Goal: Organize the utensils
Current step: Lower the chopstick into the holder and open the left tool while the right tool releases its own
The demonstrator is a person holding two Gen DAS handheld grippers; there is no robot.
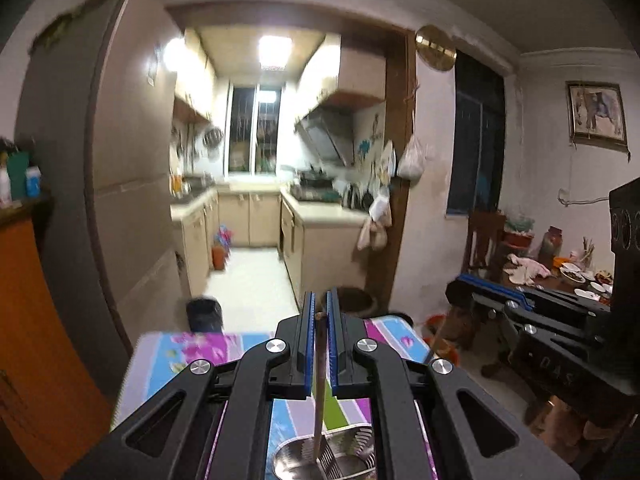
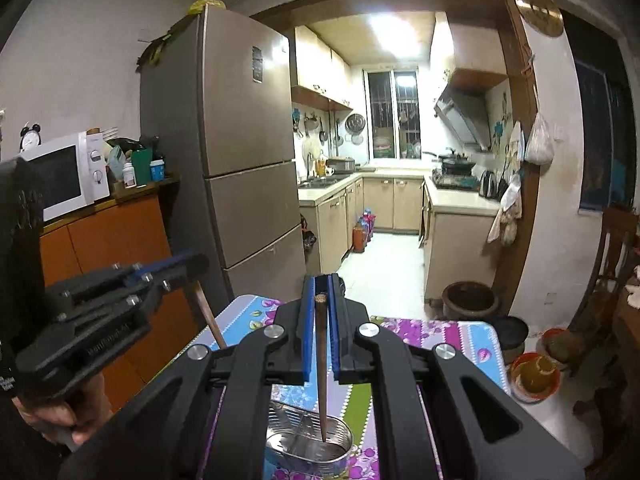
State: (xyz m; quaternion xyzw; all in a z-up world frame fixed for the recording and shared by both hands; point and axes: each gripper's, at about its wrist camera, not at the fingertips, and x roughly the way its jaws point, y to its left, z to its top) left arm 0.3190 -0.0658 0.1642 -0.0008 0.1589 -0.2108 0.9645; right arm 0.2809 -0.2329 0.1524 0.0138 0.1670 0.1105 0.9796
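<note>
Blue-padded jaws of our left claw [image 1: 320,312] stand nearly closed, clamped on a thin brown wooden chopstick [image 1: 319,384] near its blunt upper end. That chopstick hangs close to upright, and its lower end reaches into the perforated stainless-steel utensil holder [image 1: 344,452] below. The left wrist view is motion-blurred, so finer contact detail cannot be read.

Our right claw [image 2: 321,300] is likewise narrowed on a second dark brown wooden chopstick [image 2: 321,368], gripped at the top between the blue pads [image 2: 307,332]. Its pointed tip sits inside the same steel holder [image 2: 308,440], close to the inner floor; whether it touches cannot be determined.

Both claws are held side by side above the holder, fingers pointing forward toward the kitchen doorway. In the right wrist view the left claw [image 2: 192,264] appears at the left edge with its chopstick [image 2: 210,316] slanting downward, and the left hand [image 2: 64,416] wraps the handle.

The holder rests on a desk covered with a purple, blue and green floral cloth [image 2: 460,336].
</note>
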